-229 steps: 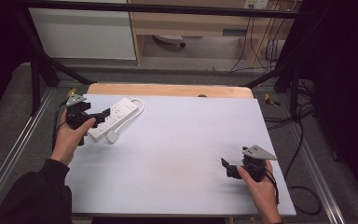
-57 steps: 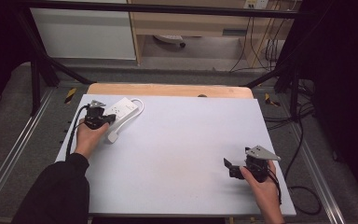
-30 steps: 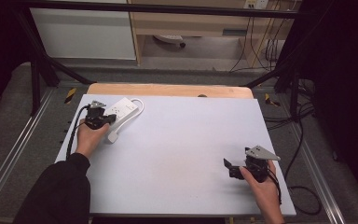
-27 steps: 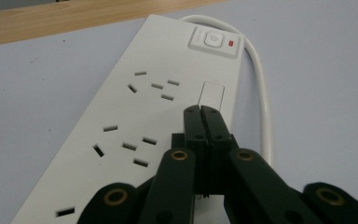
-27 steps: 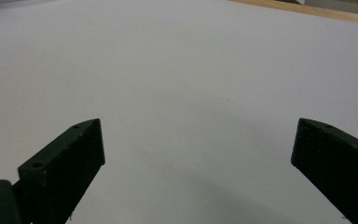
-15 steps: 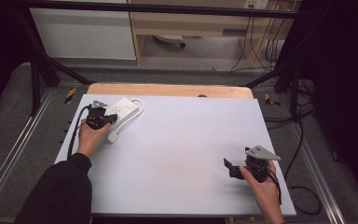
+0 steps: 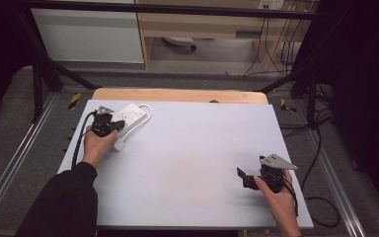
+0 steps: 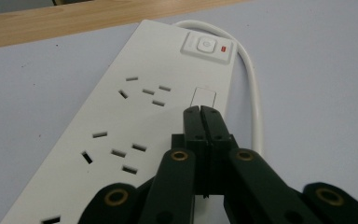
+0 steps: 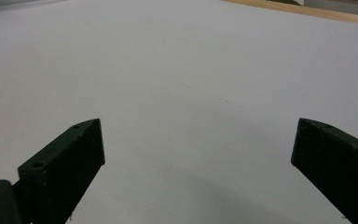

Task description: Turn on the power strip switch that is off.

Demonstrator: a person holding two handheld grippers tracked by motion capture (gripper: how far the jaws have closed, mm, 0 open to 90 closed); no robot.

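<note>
Hovering left gripper point(image 8: 200, 112) closed over power strip point(image 8: 135, 116).

Left hand-held gripper point(image 8: 200, 112) jaws pressed together; right hand-held gripper point(image 9: 196, 154) jaws spread wide.

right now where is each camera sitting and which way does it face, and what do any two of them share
High view: fixed above the person's side, looking forward and down on the table; both forearms, the left gripper and right gripper show.
Left gripper view: rides the left gripper, looking along its shut jaws over the power strip towards its switch.
Right gripper view: rides the right gripper, looking along its open jaws across bare table.
Shared: high and left gripper views both show the power strip and its white cable.
</note>
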